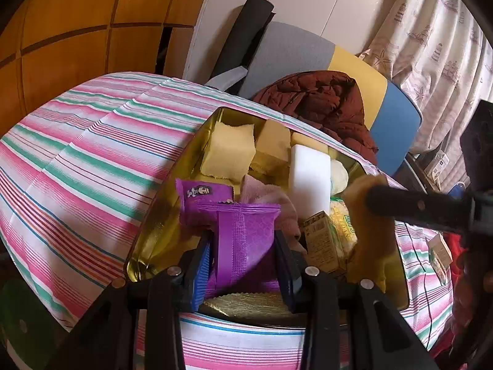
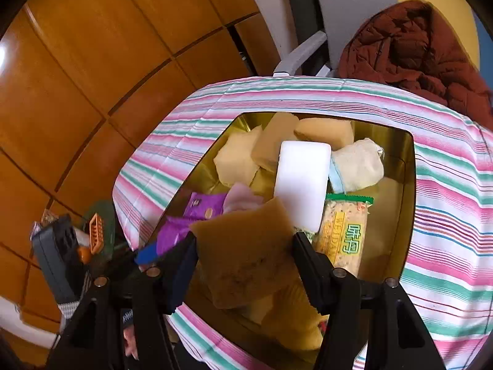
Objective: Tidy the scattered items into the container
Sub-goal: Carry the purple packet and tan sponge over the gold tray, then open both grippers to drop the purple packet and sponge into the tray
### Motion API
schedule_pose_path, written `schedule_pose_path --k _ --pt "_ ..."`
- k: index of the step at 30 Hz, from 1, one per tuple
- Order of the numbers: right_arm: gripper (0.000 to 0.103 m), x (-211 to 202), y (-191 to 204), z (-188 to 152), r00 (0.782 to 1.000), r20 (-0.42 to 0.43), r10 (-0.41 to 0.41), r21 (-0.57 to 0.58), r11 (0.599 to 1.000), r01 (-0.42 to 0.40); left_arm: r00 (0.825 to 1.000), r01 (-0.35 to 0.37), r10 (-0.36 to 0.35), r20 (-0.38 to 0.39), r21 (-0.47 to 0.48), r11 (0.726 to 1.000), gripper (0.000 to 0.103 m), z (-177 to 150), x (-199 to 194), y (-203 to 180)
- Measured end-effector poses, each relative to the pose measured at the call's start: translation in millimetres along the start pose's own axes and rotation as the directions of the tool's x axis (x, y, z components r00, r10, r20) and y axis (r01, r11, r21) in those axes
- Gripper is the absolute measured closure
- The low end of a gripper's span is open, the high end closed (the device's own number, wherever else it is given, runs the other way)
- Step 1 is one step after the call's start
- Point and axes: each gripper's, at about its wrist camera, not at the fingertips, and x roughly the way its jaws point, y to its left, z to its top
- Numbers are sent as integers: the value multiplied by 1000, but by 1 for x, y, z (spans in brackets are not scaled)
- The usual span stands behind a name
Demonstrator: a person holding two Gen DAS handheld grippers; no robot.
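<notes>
A gold tin (image 1: pixel 166 219) sits on the striped cloth, holding yellow sponges (image 1: pixel 229 151), a white block (image 1: pixel 309 178), a pink cloth (image 1: pixel 265 194), a small box (image 1: pixel 320 240) and a purple packet (image 1: pixel 203 194). My left gripper (image 1: pixel 242 242) is shut on another purple snack packet (image 1: pixel 243 228) just above the tin's near end. My right gripper (image 2: pixel 245 240) is shut on a brown sponge (image 2: pixel 246 256) over the tin (image 2: pixel 400 185), beside a green-edged cracker packet (image 2: pixel 342 237). In the left wrist view that sponge (image 1: pixel 372 246) hangs at the right.
A striped tablecloth (image 1: pixel 77 169) covers the table. Behind it a chair holds a maroon jacket (image 1: pixel 326 101), and a curtain (image 1: pixel 437 40) hangs at the right. A small packet (image 1: pixel 440 252) lies on the cloth right of the tin. A wooden wall (image 2: pixel 77 77) stands at the left.
</notes>
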Motion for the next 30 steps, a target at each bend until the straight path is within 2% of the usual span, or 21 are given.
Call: schedule_pose_path --k 4,6,8,10,12,15,20,26,30 --pt "41 12 0 15 1000 19 4 27 1000 -5 1000 5 -6 -24 -45 999 65 -1 2 2" --pt "39 23 1 26 1000 28 5 37 999 -6 999 2 -4 -32 -59 998 56 -2 1 2" --pt "34 33 1 36 999 50 5 54 999 -7 1000 -8 6 -25 -57 998 48 -1 -2 -1" --pt "23 43 -3 45 999 54 2 78 997 -7 1000 -11 11 -14 -46 999 48 0 -7 -5" --pt "23 44 -7 47 998 60 -3 104 995 -3 1000 -27 27 0 -27 999 48 2 -11 -8" --pt "22 36 -9 41 997 79 8 97 995 -15 998 -63 64 12 -18 998 48 4 -14 -11" --pt "21 19 -11 26 996 87 0 67 998 -6 996 -82 82 20 -13 997 48 3 -18 -16" --pt "20 -1 -14 13 994 105 8 55 998 -14 991 -126 123 49 71 990 48 3 -26 -36" --pt "10 -17 -12 4 991 132 -14 16 1000 12 991 -123 119 56 92 988 48 4 -29 -44"
